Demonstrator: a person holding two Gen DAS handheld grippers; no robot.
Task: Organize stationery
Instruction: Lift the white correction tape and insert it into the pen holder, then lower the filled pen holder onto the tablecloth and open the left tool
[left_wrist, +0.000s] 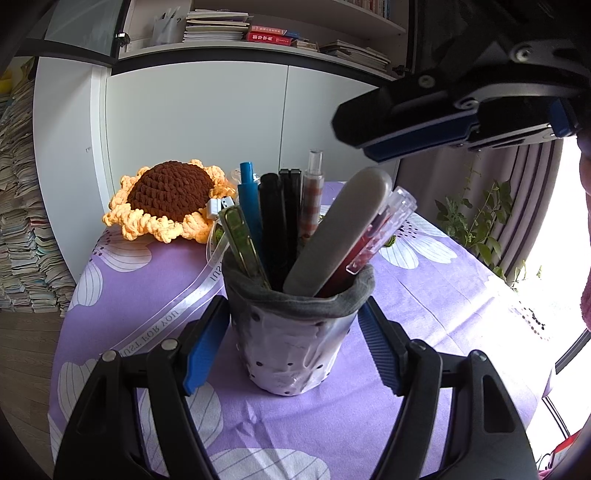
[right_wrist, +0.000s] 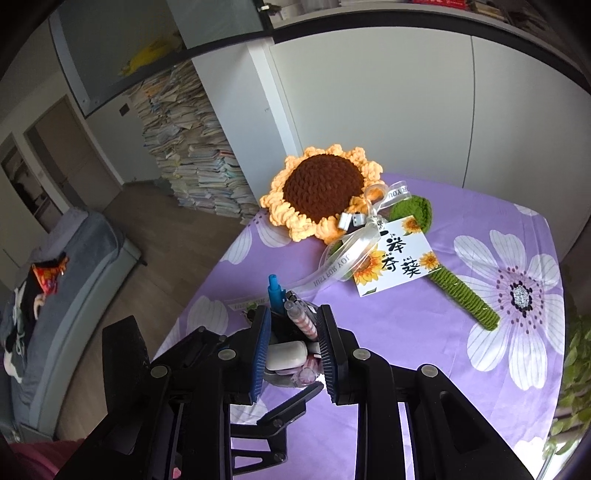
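A pale dotted pen holder (left_wrist: 291, 350) with a grey cloth rim stands on the purple flowered tablecloth (left_wrist: 155, 288). It holds a blue pen (left_wrist: 248, 195), black pens (left_wrist: 277, 221), a clear pen with a red pattern (left_wrist: 312, 195), a grey flat case (left_wrist: 343, 229) and a red-and-clear pen (left_wrist: 384, 229). My left gripper (left_wrist: 295, 310) is shut on the holder, a blue pad pressing each side. My right gripper (left_wrist: 354, 136) hovers above and to the right of the holder. Its jaws stand narrowly open around nothing. From the right wrist, the right gripper (right_wrist: 294, 314) looks down on the case (right_wrist: 286, 353) and the pen tops.
A crocheted sunflower (right_wrist: 321, 188) with a green stem (right_wrist: 465, 291), a ribbon (right_wrist: 345, 258) and a printed card (right_wrist: 395, 258) lies on the table behind the holder. White cabinets (left_wrist: 192, 122) back the table. Paper stacks (right_wrist: 195, 162) stand left, a plant (left_wrist: 476, 221) right.
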